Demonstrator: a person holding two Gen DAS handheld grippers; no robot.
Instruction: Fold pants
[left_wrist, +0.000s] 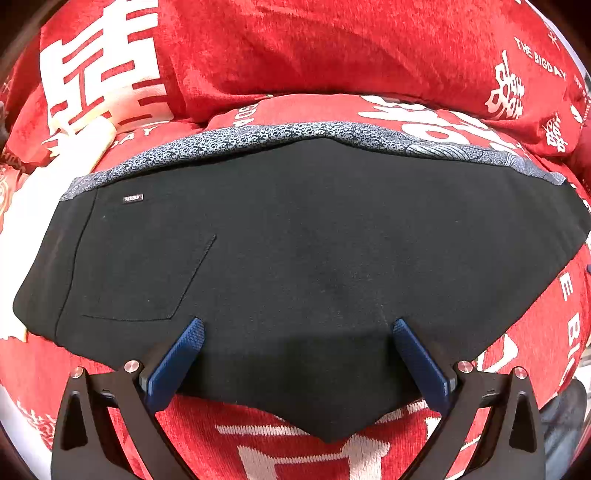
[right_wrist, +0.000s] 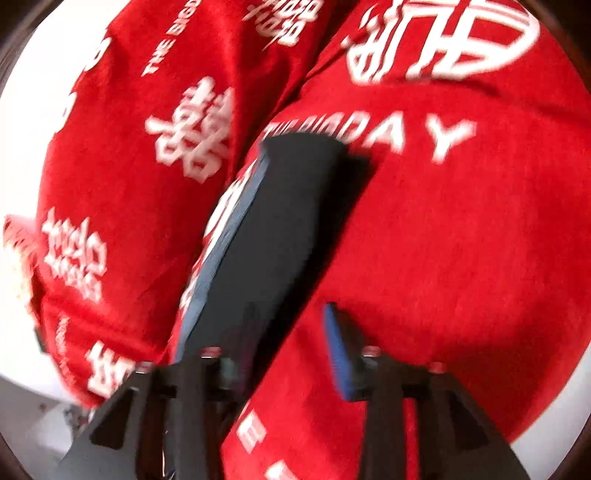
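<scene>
Cloth on cloth, plastic tools

The pants (left_wrist: 295, 240) are matt black knit with a speckled grey woven band (left_wrist: 258, 138); the red bedspread (left_wrist: 332, 48) looks plush, chenille-like; the left tool (left_wrist: 297, 354) has matt black plastic arms, ribbed blue pads (left_wrist: 177, 363) and shiny metal pins.

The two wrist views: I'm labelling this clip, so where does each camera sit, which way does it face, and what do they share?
Left wrist: on the left tongs, looking steeply down on the black pants; its two blue pads stand apart.
Right wrist: on the right tongs, tilted down along the pants, blurred; one blue pad shows, jaws apart.
Shared: the pants and the red bedspread.
</scene>
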